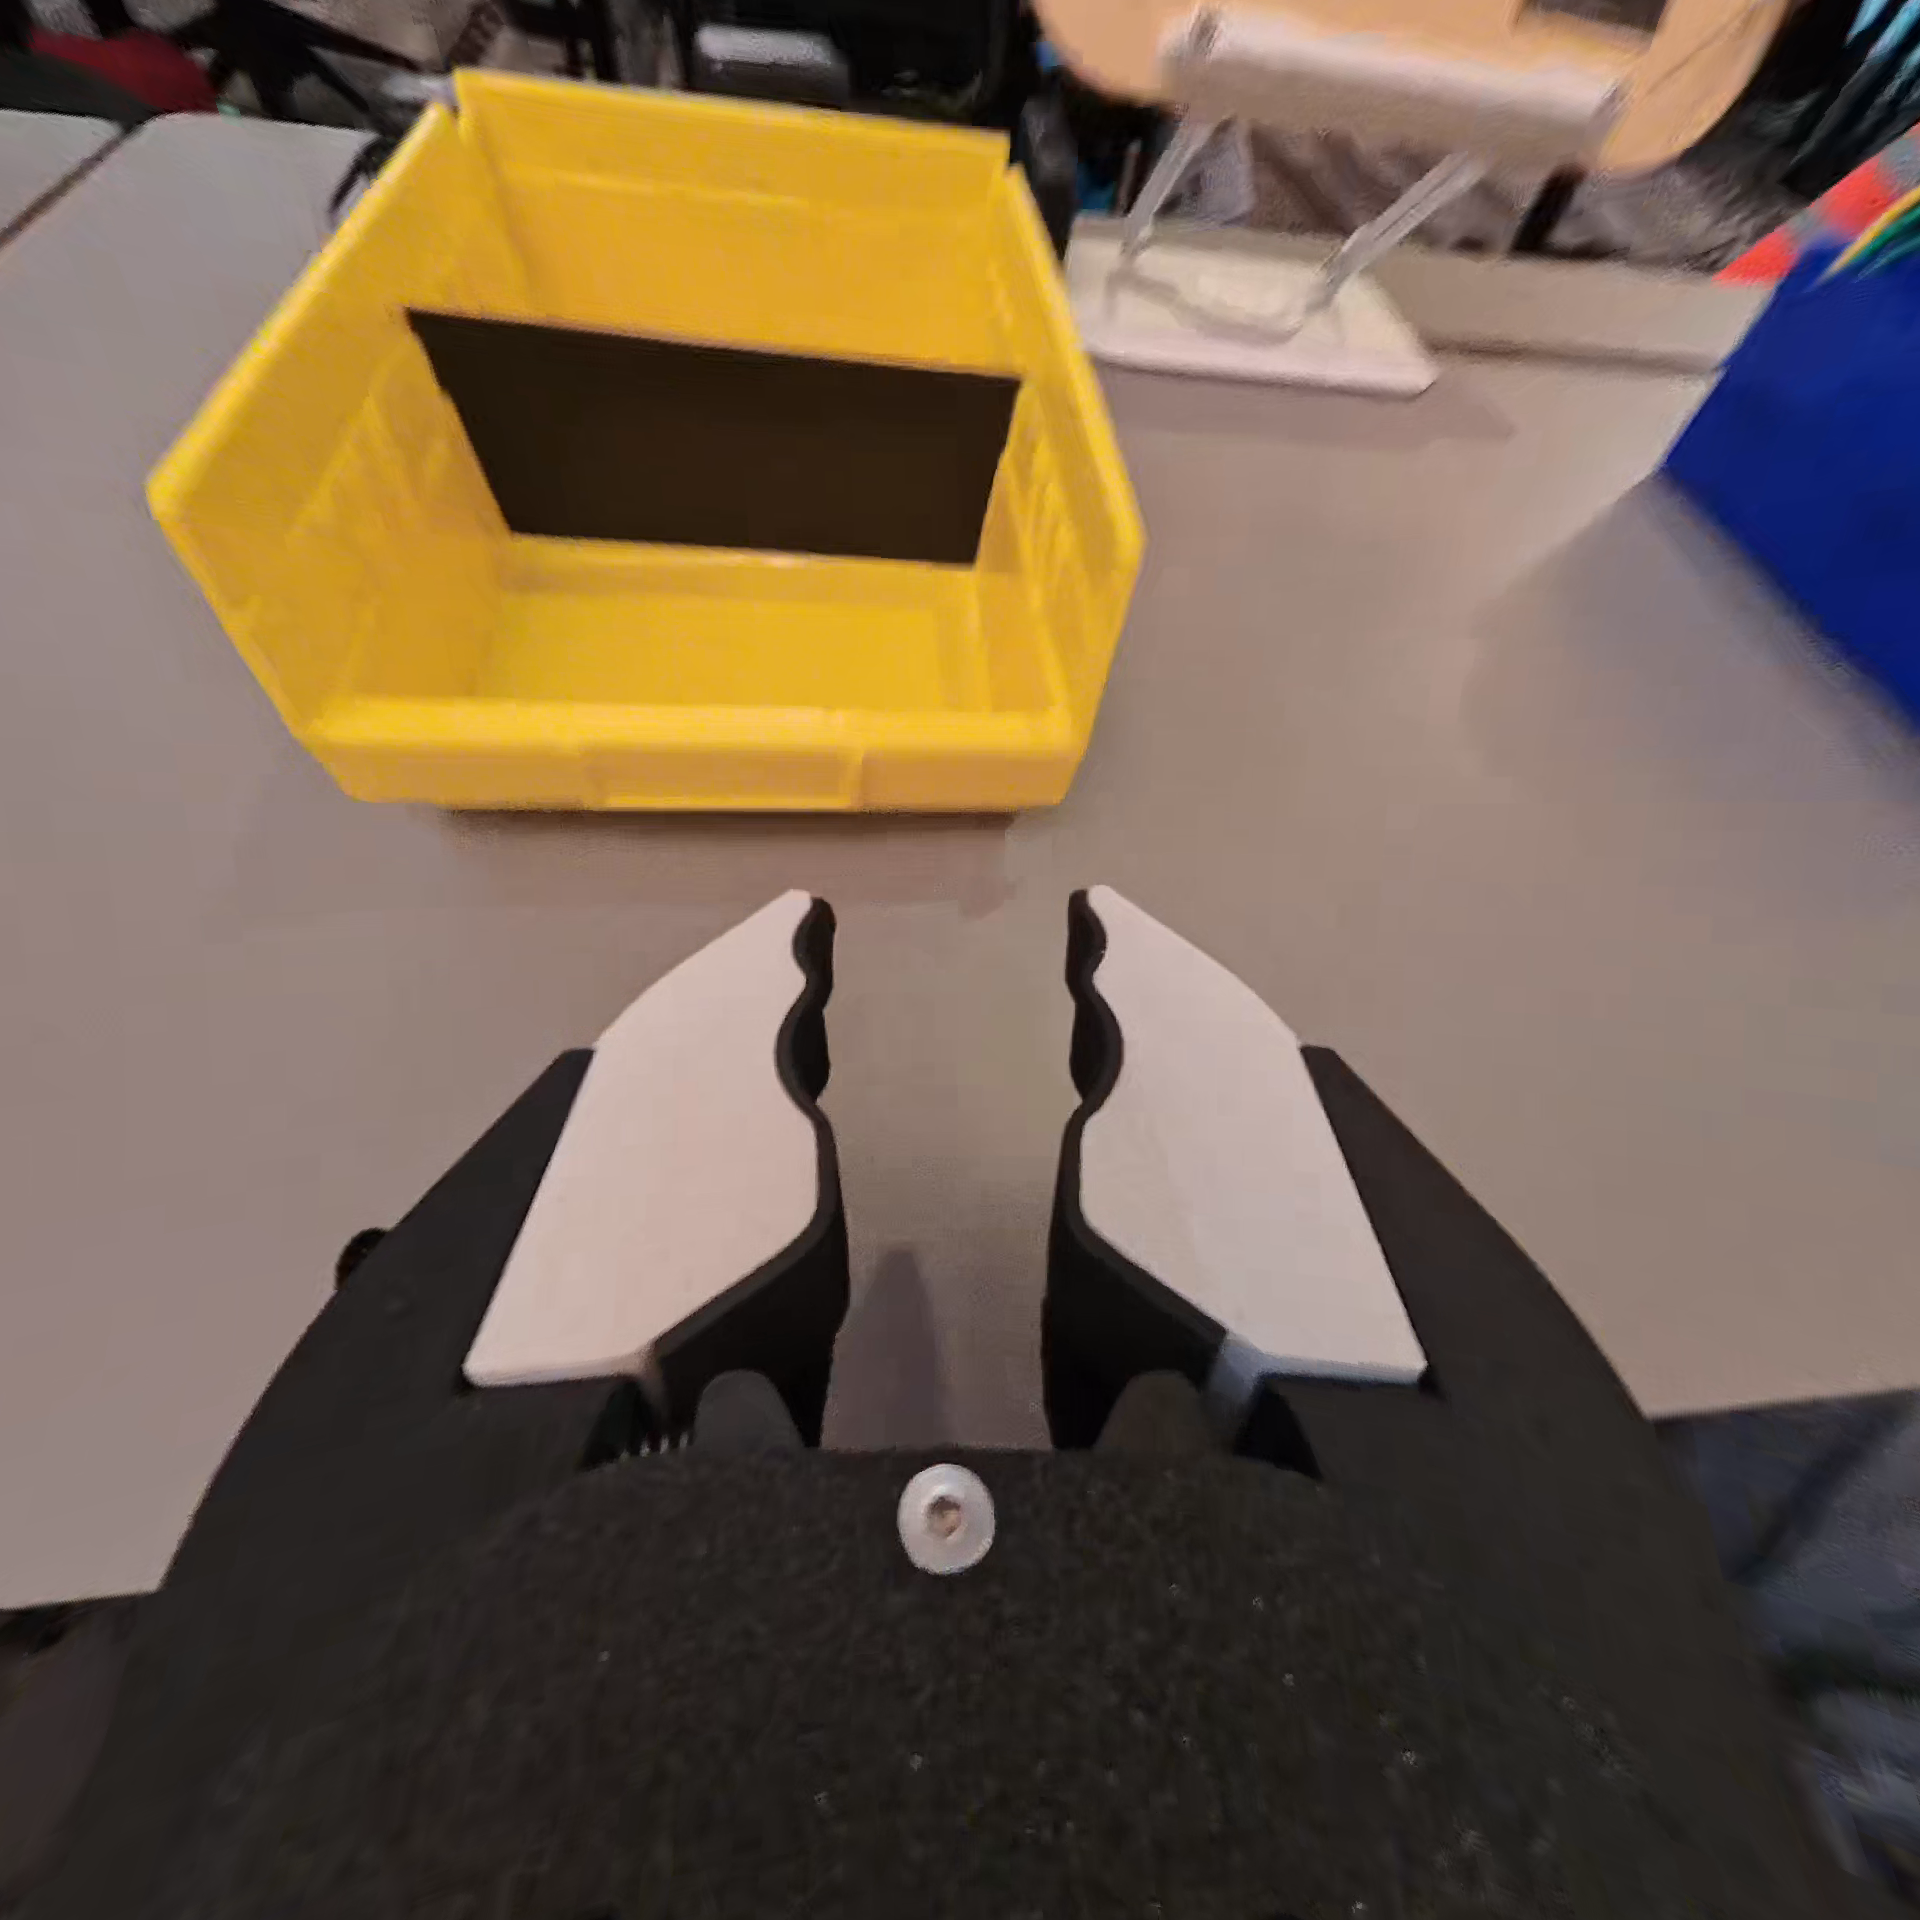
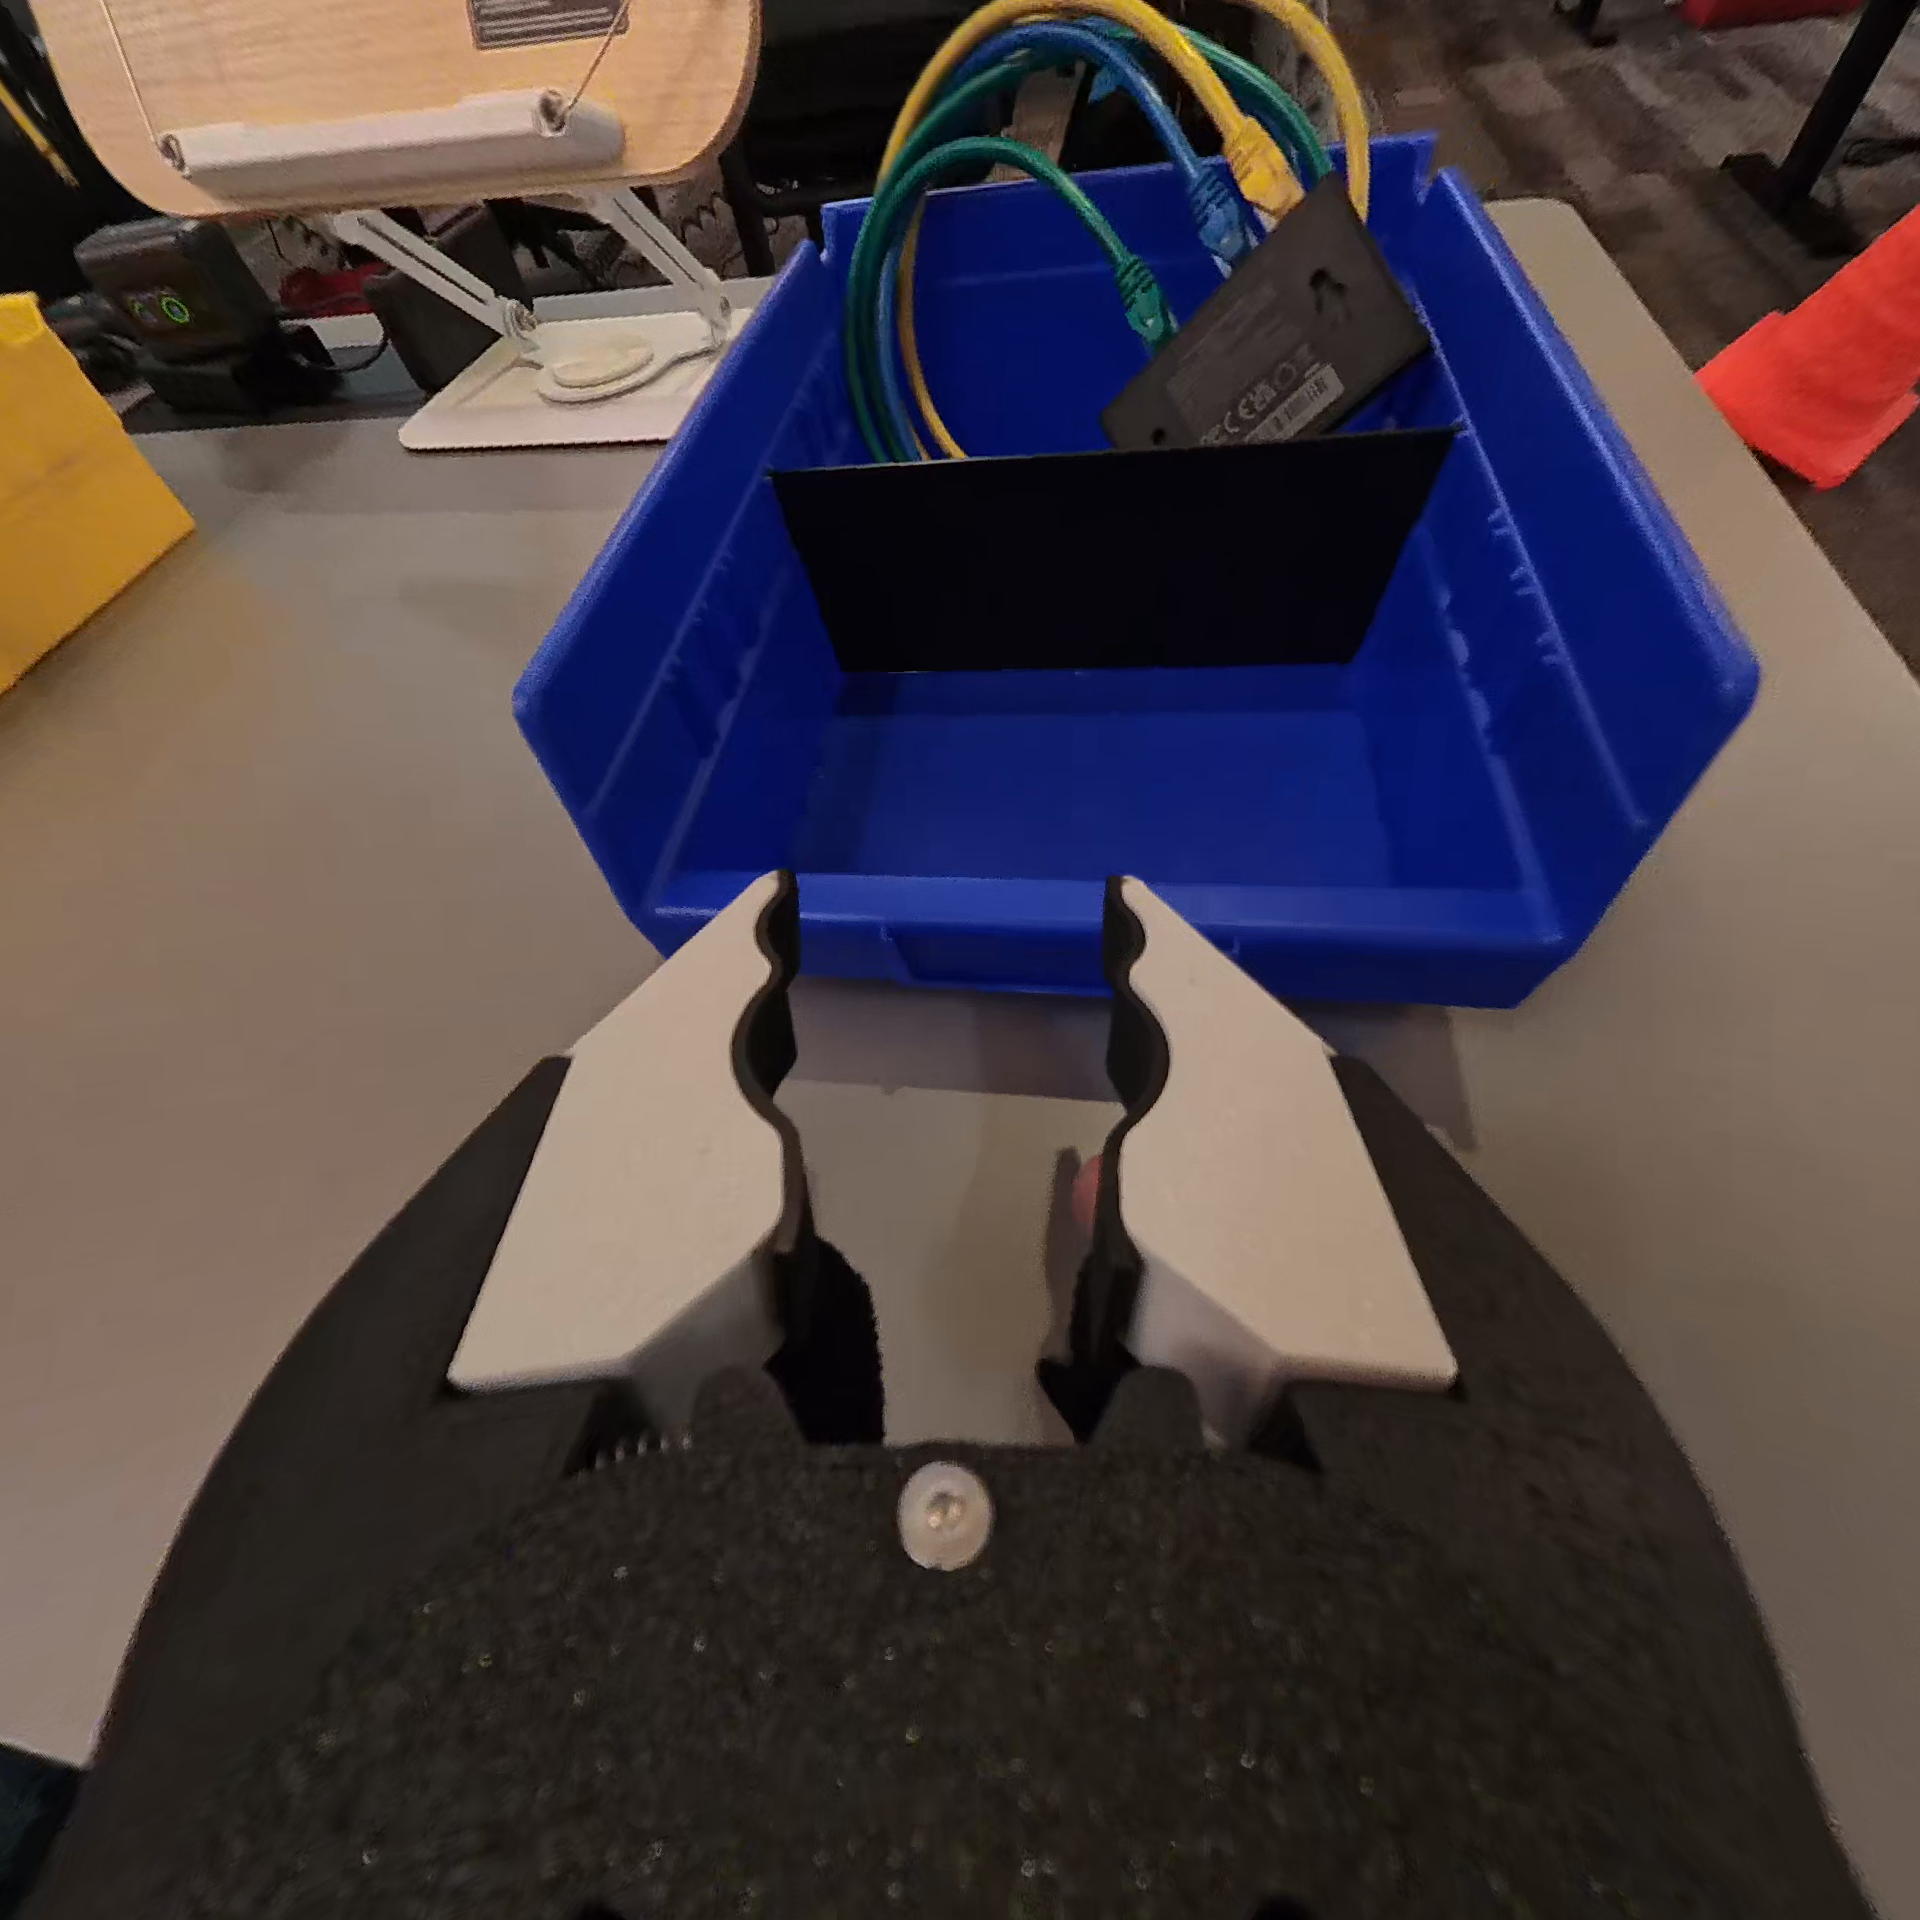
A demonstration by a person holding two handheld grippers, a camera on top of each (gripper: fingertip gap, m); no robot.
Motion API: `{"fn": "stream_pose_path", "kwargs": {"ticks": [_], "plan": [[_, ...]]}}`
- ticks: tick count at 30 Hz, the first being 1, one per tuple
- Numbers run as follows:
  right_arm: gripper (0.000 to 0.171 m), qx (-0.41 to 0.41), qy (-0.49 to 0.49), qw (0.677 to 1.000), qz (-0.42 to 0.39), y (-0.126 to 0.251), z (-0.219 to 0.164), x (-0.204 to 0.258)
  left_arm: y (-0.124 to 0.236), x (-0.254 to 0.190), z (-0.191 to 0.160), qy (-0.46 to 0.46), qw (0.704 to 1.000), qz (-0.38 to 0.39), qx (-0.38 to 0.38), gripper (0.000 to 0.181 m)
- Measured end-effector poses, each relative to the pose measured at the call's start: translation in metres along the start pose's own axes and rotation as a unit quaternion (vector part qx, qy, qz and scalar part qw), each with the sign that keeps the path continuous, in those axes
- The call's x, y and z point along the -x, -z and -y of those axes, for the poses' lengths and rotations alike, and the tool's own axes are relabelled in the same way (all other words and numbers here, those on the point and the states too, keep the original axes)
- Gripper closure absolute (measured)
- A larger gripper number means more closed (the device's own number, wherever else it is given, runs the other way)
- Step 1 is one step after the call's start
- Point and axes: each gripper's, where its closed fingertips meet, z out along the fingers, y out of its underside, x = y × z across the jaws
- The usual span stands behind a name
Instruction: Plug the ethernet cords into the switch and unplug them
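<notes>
While the left gripper [image 1: 950, 925] hangs over the grey table [image 1: 1351, 727] with its jaws parted and nothing between them, a yellow bin [image 1: 644, 644] with a black divider [image 1: 727, 447] sits just ahead. Over on the right, the right gripper [image 2: 951, 914] is spread a bit wider, also holding nothing, right up at the front lip of the blue bin [image 2: 1621, 665]. The black switch [image 2: 1268, 338] leans in that bin's back compartment, with green [image 2: 1101, 244], blue [image 2: 1164, 114] and yellow [image 2: 1205, 73] ethernet cords looping up behind.
</notes>
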Motion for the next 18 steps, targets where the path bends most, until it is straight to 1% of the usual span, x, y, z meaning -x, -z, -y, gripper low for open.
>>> {"fn": "stream_pose_path", "kwargs": {"ticks": [2,3,5,6,9,13,18], "plan": [[0.113,0.001,-0.017,1.000,0.009,0.000,-0.001,-0.004,-0.015,0.007,-0.024,-0.034,0.999,0.020,0.011,0.147],[0.113,0.003,-0.025,1.000,0.013,-0.001,-0.001,-0.005,-0.020,0.009,-0.030,-0.052,0.998,0.022,0.024,0.146],[0.115,0.003,-0.033,0.999,0.020,-0.003,-0.002,-0.005,-0.022,0.018,-0.028,-0.069,0.997,0.036,0.024,0.147],[0.116,0.007,-0.032,0.999,0.020,-0.004,-0.003,-0.004,-0.023,0.021,-0.027,-0.065,0.997,0.037,0.018,0.148],[0.120,0.011,-0.026,0.999,0.018,-0.008,-0.002,0.000,-0.023,0.023,-0.035,-0.054,0.997,0.032,0.034,0.146],[0.119,0.013,-0.012,1.000,0.021,-0.014,0.001,0.010,-0.023,0.026,-0.050,-0.061,0.995,0.043,0.061,0.148],[0.119,0.011,0.001,0.999,0.036,-0.021,0.005,0.025,-0.017,0.029,-0.053,-0.043,0.996,0.045,0.063,0.145]]}}
